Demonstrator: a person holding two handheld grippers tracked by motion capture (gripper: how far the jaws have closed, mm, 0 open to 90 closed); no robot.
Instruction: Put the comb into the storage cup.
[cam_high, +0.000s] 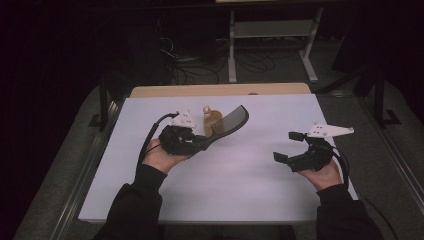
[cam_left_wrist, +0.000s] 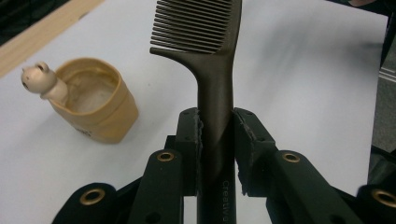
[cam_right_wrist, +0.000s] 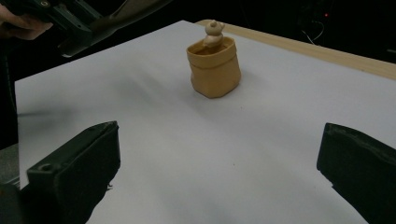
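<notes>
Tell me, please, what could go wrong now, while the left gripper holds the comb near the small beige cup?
1. The left gripper clamps the comb far down its handle, so the long toothed end could swing or slip between the jaws.
2. The cup is small and stands free on the white sheet. If the comb pushes its rim, the cup may tip over.
3. The right gripper is open and apart from the cup, so nothing steadies the cup.

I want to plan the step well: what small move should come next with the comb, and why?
Probably tilt the comb toward the tan holder and lower its handle in: the left gripper clamps the handle, the holder's mouth is open beside it, and the right gripper hangs open, apart.
</notes>
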